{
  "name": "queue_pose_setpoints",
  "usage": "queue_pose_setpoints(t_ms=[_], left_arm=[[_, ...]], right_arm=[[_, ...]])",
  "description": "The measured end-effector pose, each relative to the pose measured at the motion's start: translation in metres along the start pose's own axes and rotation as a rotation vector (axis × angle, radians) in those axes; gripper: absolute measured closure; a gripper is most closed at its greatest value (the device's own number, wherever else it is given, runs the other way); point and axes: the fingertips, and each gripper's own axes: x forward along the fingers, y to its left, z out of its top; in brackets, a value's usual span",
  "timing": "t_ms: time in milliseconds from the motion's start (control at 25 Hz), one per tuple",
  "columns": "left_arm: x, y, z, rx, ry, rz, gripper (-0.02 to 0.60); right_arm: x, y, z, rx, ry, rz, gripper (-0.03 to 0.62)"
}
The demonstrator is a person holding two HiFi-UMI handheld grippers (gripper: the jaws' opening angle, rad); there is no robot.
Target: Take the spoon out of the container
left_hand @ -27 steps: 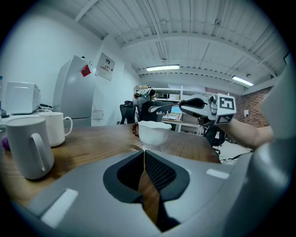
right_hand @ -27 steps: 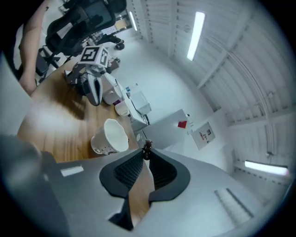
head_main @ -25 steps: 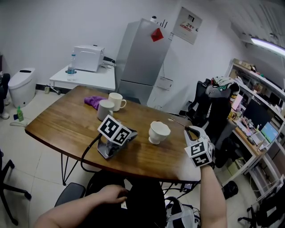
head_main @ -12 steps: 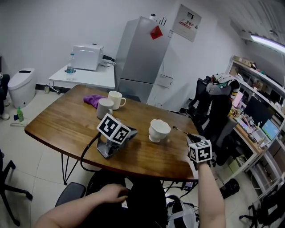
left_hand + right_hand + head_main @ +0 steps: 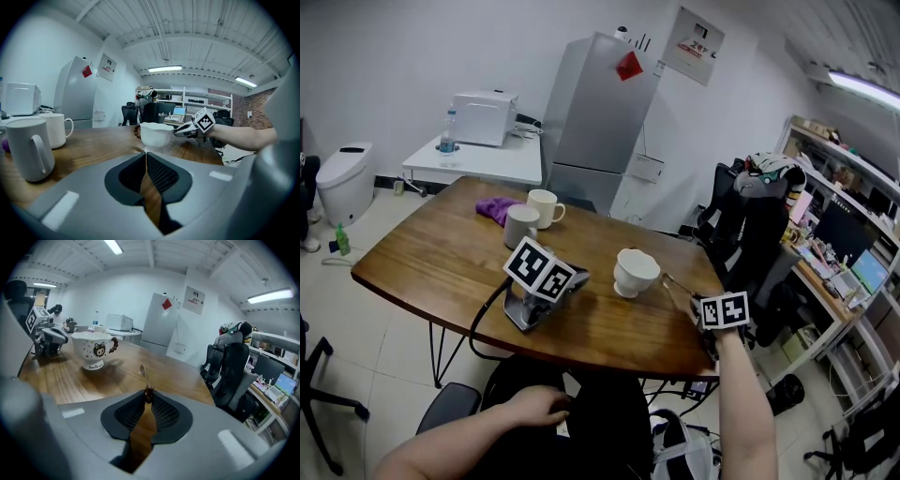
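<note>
A white footed cup [image 5: 635, 273] with a cat print [image 5: 95, 350] stands on the wooden table [image 5: 441, 253]. A slim spoon [image 5: 144, 373] sticks out over the table to the right of the cup, outside it. My right gripper [image 5: 148, 394] is shut on the spoon's dark handle end. In the head view the spoon [image 5: 675, 283] is a thin line between the cup and my right gripper [image 5: 694, 302]. My left gripper [image 5: 572, 279] lies on the table left of the cup, unheld, its jaws shut and empty [image 5: 146, 154].
A grey mug [image 5: 521, 228] and a white mug [image 5: 546, 211] stand at the table's far side by a purple cloth [image 5: 498, 211]. A black office chair [image 5: 748, 234] stands past the table's right edge. A person's left hand [image 5: 534, 409] rests on the lap.
My right gripper has turned its marker cube towards the head camera, and the spoon has come lower and closer to the tabletop. The left gripper and the cup have not moved.
</note>
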Motion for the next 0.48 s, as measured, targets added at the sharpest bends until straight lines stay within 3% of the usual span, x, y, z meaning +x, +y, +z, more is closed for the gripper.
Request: queue_pose_setpoints(t_ms=[280, 480], left_arm=[[0.001, 0.002, -0.001, 0.002, -0.002, 0.000, 0.569], [0.000, 0.001, 0.000, 0.002, -0.002, 0.000, 0.569]], right_arm=[[0.009, 0.005, -0.011, -0.091, 0.109, 0.025, 0.541], [0.009, 0.005, -0.014, -0.097, 0.118, 0.028, 0.496]])
